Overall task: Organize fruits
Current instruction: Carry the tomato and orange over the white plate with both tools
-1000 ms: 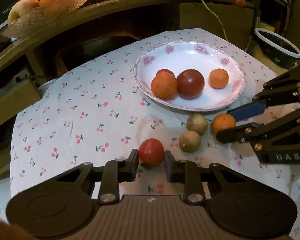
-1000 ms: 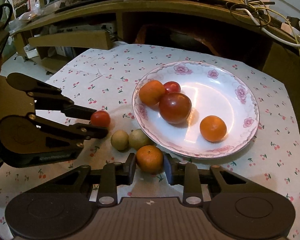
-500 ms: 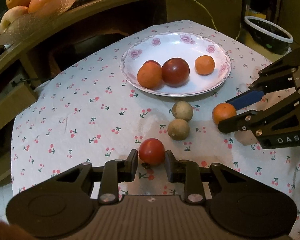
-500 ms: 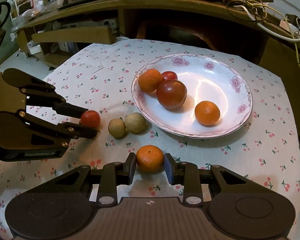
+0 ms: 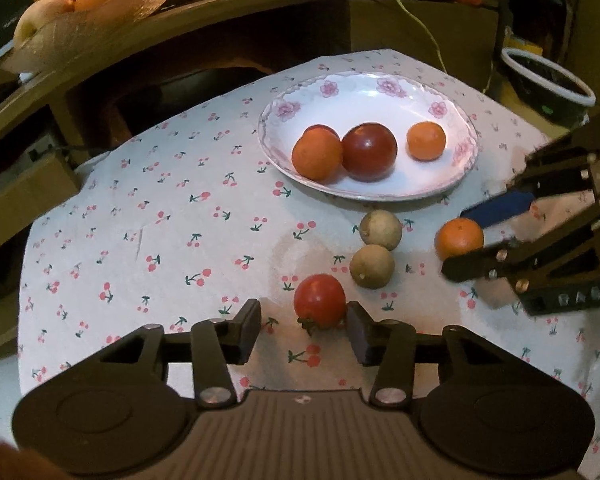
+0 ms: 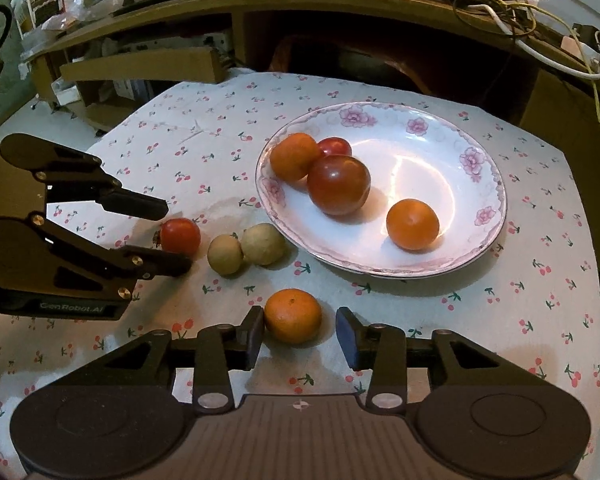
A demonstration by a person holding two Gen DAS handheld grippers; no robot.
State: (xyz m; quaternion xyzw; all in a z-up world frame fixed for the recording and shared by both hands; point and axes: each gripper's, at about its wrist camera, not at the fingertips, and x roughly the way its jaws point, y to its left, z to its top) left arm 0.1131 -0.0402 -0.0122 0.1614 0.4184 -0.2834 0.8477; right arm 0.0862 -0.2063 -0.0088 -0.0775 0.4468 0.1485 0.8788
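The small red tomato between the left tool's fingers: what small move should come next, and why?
Probably draw the left tool straight back and up. Its jaws have just been opening and one finger stands clear, so the small red tomato lies released on the cherry-print tablecloth, near the two round tan fruits. Backing away without brushing it should keep it from rolling.

Loads of open tablecloth [image 5: 148, 220] left of the plate [image 5: 456, 176], easy to pass there. Between the grippers it's tight though: two brownish fruits [image 5: 374, 250] sit touching just in front of the plate rim, blocking a straight run across.
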